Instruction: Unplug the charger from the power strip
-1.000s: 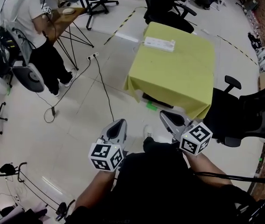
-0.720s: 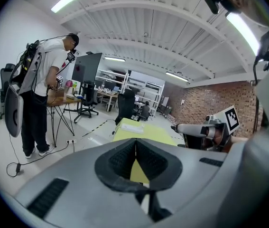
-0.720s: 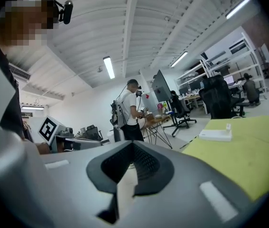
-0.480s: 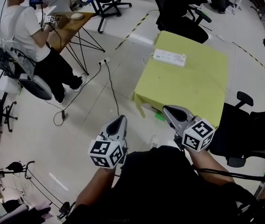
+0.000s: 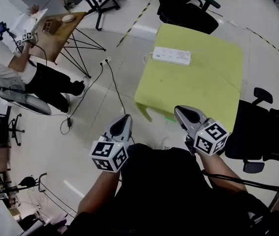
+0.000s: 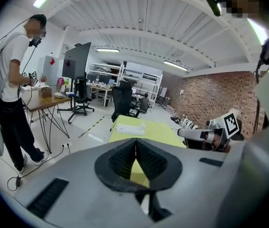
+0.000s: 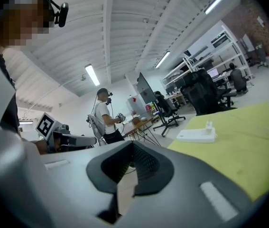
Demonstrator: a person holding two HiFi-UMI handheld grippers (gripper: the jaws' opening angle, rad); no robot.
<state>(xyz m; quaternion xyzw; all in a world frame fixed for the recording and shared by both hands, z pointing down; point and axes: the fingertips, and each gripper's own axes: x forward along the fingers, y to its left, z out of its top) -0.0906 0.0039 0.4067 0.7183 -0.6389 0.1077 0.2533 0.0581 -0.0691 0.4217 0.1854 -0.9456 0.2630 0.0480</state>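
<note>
Charger [image 7: 209,126] lies well ahead of both hands. Nearest, the left hand-held gripper [image 5: 122,125] and the right hand-held gripper [image 5: 185,115] are closed on nothing. The right one reaches the yellow tabletop's [image 5: 198,95] near edge, and the left one hangs over the floor. The power strip [image 5: 171,55] lies crosswise by the far edge. Only the right gripper view shows the plug standing upright on it.

A: We get bright, even light from ceiling tubes [image 7: 92,74]; shadows are faint on the pale floor [image 5: 41,146].
B: We see both gripper views bend hard toward black corners, and the near foreground goes soft
</note>
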